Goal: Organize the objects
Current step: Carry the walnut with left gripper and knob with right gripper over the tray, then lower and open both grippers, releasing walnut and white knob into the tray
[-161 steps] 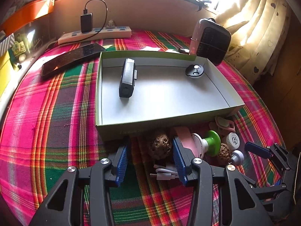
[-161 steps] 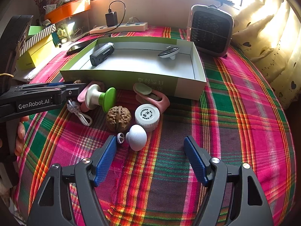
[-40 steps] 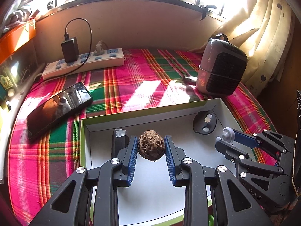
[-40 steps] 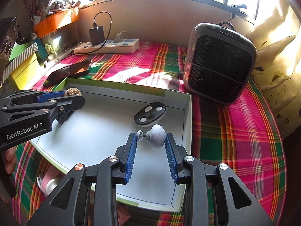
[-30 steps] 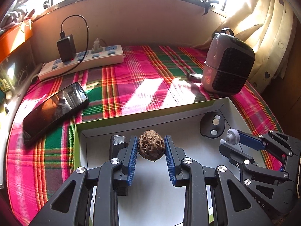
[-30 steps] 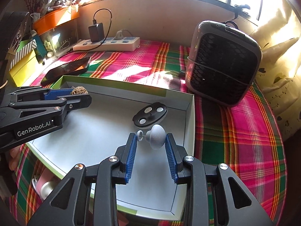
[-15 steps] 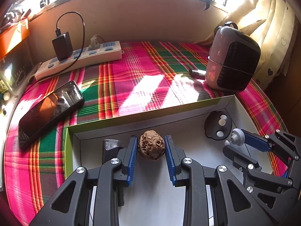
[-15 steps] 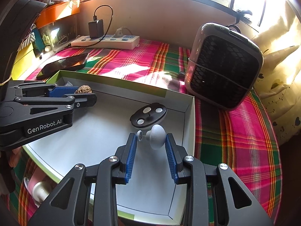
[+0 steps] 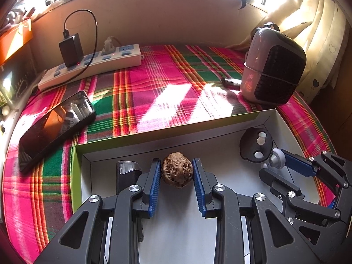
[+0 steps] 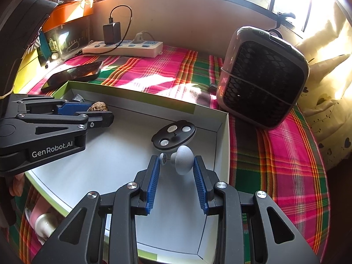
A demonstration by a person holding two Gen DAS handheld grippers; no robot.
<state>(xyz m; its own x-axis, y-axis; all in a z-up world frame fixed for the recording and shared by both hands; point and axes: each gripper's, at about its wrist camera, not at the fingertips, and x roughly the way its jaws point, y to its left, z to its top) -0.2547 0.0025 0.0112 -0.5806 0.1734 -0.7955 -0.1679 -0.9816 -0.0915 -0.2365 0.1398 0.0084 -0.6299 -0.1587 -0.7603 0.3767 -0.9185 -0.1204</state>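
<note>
the left gripper (image 9: pixel 177 183) has its blue pads closed narrowly on a wrinkled brown walnut (image 9: pixel 177 173), pinched at both sides and held over the white floor of the green-edged box (image 9: pixel 154 136). at about 9 o'clock from the walnut, just beside the left pad, a black rectangular device (image 9: pixel 127 176) lies inside the box near its far left corner. out at 3 o'clock the right gripper (image 9: pixel 276 164) reaches in over the box.

in the right wrist view the right gripper (image 10: pixel 176 171) is likewise closed to a narrow gap on a grey mushroom-shaped knob (image 10: pixel 183 159); the dome presses one pad and its small disc end meets the other. it hangs over the right part of the box (image 10: pixel 222 145). just beyond it, at 12 o'clock, a black oval disc with three silver dots (image 10: pixel 173 137) lies on the box floor near the far right corner. at 9 to 10 o'clock the left gripper (image 10: pixel 96 112) holds the walnut (image 10: pixel 98 106) over the left part of the box.

past the box, on the plaid cloth (image 9: pixel 154 83), a dark phone (image 9: pixel 55 125) lies at 10 o'clock and a small grey heater (image 9: pixel 272 74) stands at 2 o'clock. farthest back, at 11 o'clock, a white power strip (image 9: pixel 92 66) carries a black charger (image 9: pixel 70 49).
</note>
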